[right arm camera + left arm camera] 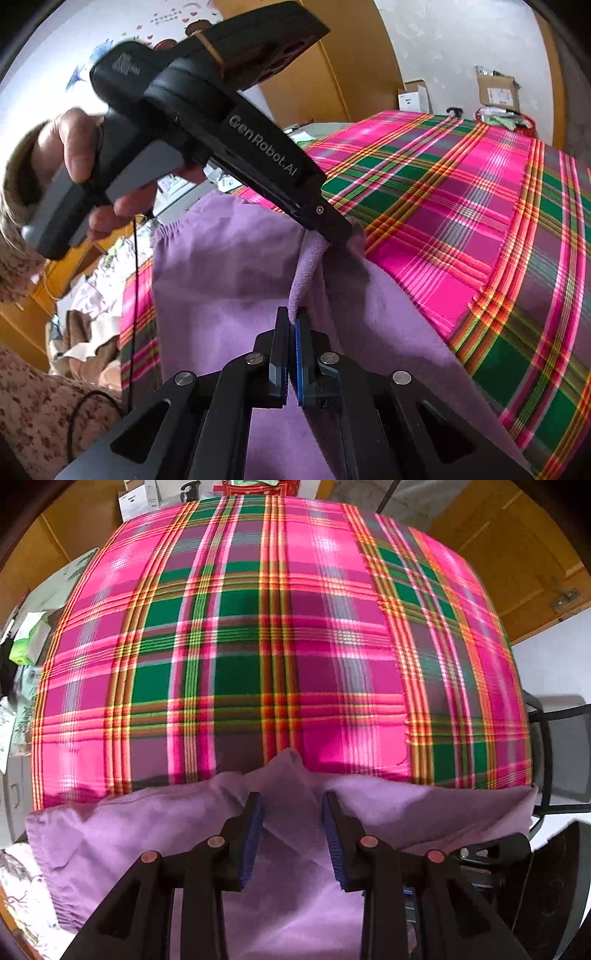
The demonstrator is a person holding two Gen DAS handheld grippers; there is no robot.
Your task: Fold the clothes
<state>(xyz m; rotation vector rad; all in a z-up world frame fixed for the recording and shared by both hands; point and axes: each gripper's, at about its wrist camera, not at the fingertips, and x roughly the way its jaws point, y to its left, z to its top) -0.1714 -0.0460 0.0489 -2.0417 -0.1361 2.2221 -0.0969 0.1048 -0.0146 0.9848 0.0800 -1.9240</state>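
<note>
A lilac fleece garment [147, 830] lies at the near edge of a table under a pink and green plaid cloth [280, 627]. My left gripper [291, 801] points straight down. Its blue pads are closed on a thick raised fold of the garment, which peaks just beyond them. In the right wrist view the left gripper [338, 236] shows from the side, with the lilac garment [221, 277] bunched at its tip. My right gripper [293, 317] is shut on the garment's edge. That edge runs up as a ridge to the left gripper's tip.
A person's hand [74, 147] squeezes the left gripper's handle; a floral sleeve [37, 406] and a black cable are below it. Cardboard boxes [496, 92] stand at the table's far end. A black chair [561, 746] is beside the table, and other clothes [92, 332] lie piled off it.
</note>
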